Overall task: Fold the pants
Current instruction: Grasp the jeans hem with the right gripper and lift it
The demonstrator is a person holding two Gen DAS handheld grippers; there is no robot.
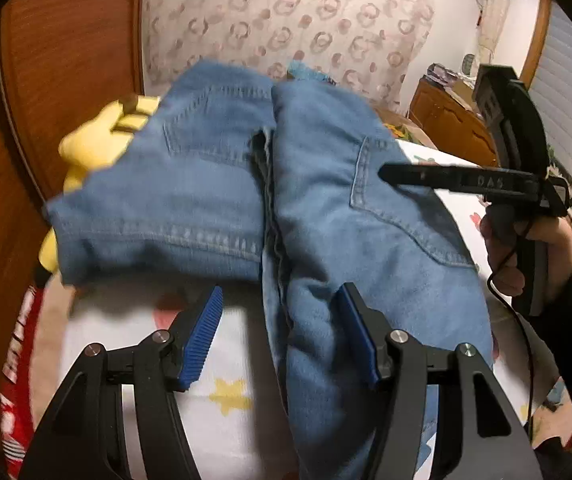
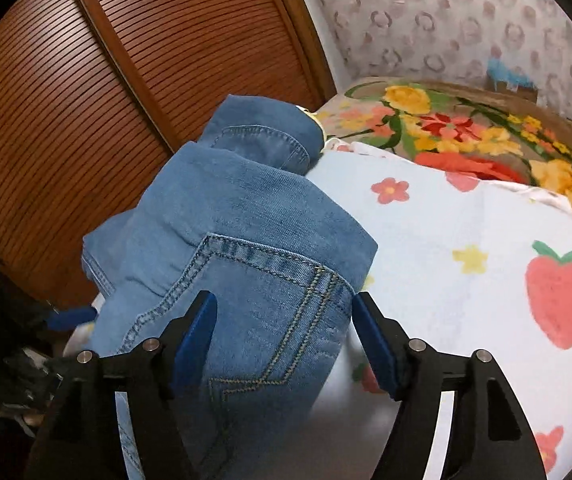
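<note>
On the bed, over a white blanket [image 2: 466,216] printed with strawberries and stars, the jeans [image 1: 214,184] lay already doubled into a thick bundle, back pockets up, with a yellow soft toy [image 1: 86,148] peeking out at their far left edge. My left gripper [image 1: 282,336] stood with its jaws apart, the denim's near end lying between the pads but not pinched. My right gripper [image 2: 284,340] was likewise spread, straddling the pocket stitching without pressing it; from the left wrist view I could see it poised over the right-hand pocket, held in a hand [image 1: 526,252]. I judged a fold had just been laid and let go. Next I would need to smooth or take fresh hold of an end, both pads biting all layers together.
</note>
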